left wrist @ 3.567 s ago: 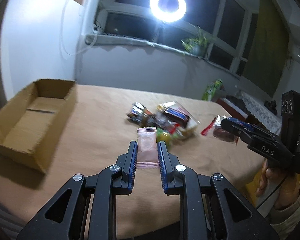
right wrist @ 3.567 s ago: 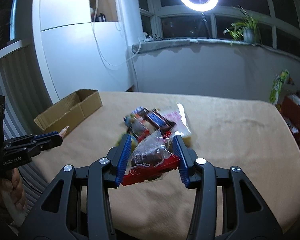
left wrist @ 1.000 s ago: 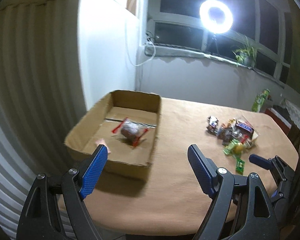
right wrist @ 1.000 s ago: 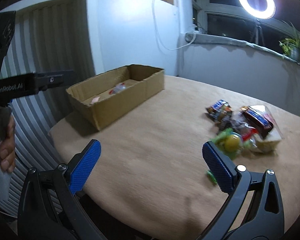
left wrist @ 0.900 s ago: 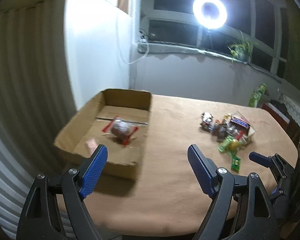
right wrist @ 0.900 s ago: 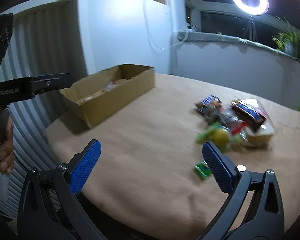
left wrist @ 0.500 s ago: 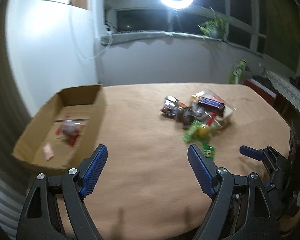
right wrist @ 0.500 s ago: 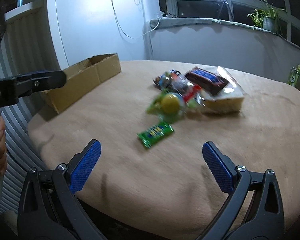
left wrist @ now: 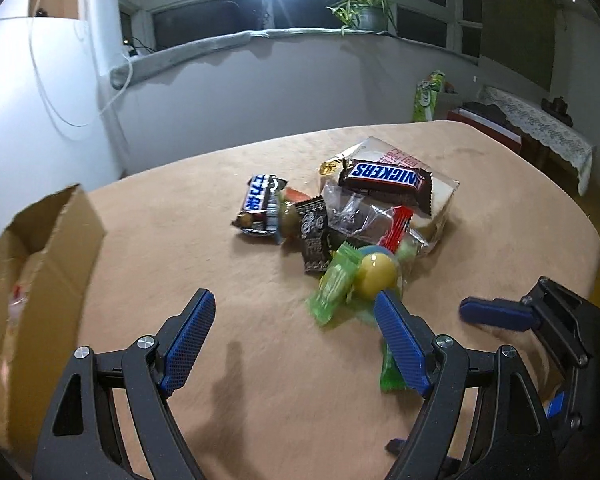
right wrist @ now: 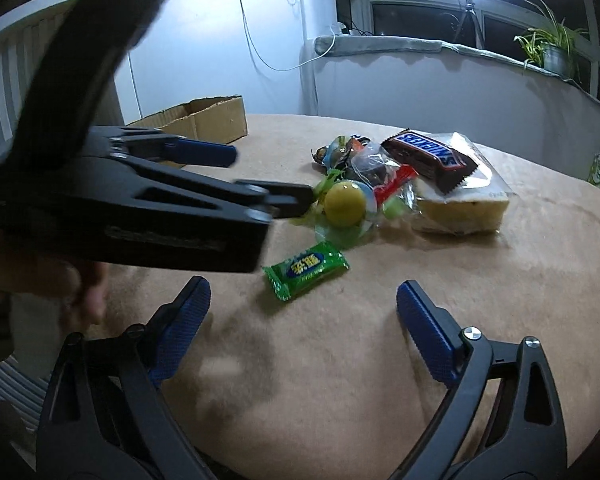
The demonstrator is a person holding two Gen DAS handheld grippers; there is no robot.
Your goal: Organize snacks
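while both grippers are being held spread and empty, a fresh pick is being lined up: the right gripper [right wrist: 302,304], its jaws just narrowing, is being aimed at one loose green candy [right wrist: 306,268], with the left gripper [left wrist: 294,320] near the pile [left wrist: 352,216]. closing on it seems needed next. one cardboard box [left wrist: 40,256] is waiting.
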